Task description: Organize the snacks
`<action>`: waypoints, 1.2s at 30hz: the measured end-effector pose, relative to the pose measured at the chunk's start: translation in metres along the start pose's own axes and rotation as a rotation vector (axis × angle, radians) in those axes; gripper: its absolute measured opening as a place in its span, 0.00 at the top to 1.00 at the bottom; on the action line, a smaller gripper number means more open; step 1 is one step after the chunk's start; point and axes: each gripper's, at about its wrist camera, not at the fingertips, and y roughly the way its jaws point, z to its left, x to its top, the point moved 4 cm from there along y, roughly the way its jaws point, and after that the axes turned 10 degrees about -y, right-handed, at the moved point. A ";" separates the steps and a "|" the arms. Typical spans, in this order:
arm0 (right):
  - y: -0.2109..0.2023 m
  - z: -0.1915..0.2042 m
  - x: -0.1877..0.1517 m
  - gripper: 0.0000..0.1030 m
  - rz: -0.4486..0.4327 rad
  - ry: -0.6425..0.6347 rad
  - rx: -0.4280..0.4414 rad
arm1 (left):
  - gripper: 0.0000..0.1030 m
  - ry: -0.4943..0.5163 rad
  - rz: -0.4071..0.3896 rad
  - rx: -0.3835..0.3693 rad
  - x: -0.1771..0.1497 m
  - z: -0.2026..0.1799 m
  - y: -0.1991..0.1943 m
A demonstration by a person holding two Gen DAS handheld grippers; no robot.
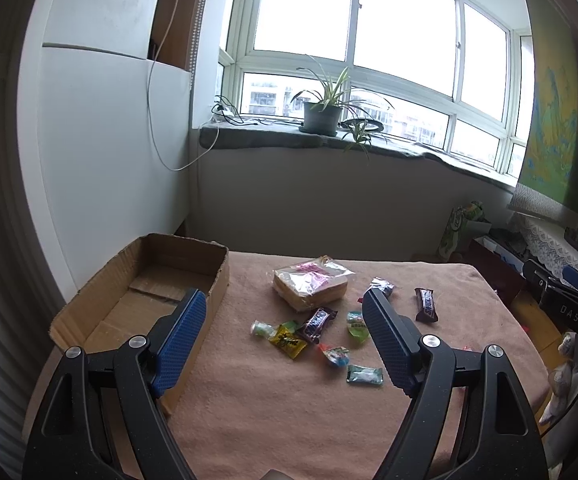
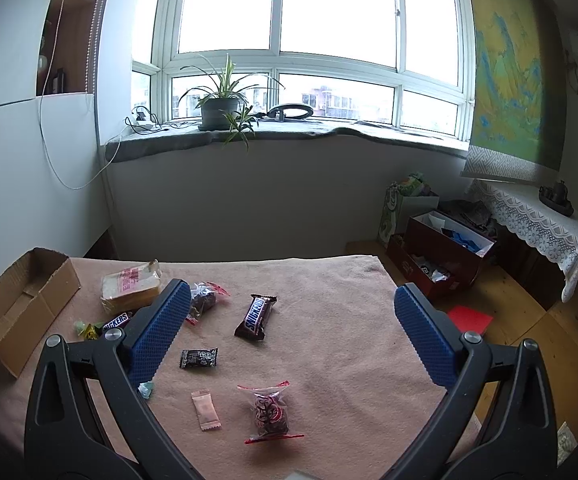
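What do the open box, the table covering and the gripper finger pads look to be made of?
Box: brown corrugated cardboard, matte, with creased flaps and raw cut edges.
Table covering: pinkish fabric, soft and napped like a towel or blanket.
Finger pads: blue, dimpled grip texture, probably rubber or moulded plastic.

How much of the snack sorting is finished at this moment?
Nothing looks done: the brown cardboard box is empty. Nothing is in hand: the left tool and right tool are both open. All is left: the bagged sliced bread, the brown Snickers bars and small candies lie on the pink cloth.
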 end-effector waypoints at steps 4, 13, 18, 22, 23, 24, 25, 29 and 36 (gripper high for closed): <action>0.000 0.000 -0.001 0.00 0.000 0.000 0.002 | 0.22 0.000 -0.001 0.000 0.001 0.000 0.000; 0.002 0.004 -0.003 0.00 0.007 -0.010 0.008 | 0.22 0.001 0.008 -0.001 0.000 0.000 0.003; 0.004 0.003 -0.004 0.00 0.015 -0.015 0.010 | 0.22 0.003 0.013 -0.003 -0.001 0.000 0.005; 0.006 0.003 -0.005 0.00 0.020 -0.016 0.010 | 0.22 0.006 0.017 -0.007 -0.002 -0.002 0.007; 0.006 0.003 -0.005 0.00 0.020 -0.016 0.010 | 0.22 0.008 0.020 -0.010 -0.002 -0.002 0.007; 0.006 0.002 -0.006 0.00 0.021 -0.015 0.010 | 0.22 0.008 0.023 -0.013 -0.003 -0.003 0.008; 0.006 0.001 -0.006 0.00 0.023 -0.015 0.010 | 0.22 0.008 0.026 -0.014 -0.003 -0.003 0.009; 0.010 0.001 -0.009 0.00 0.034 -0.024 0.008 | 0.22 0.009 0.042 -0.021 -0.007 -0.004 0.014; 0.018 -0.005 -0.027 0.00 0.070 -0.035 0.019 | 0.22 0.020 0.106 -0.024 -0.022 -0.003 0.030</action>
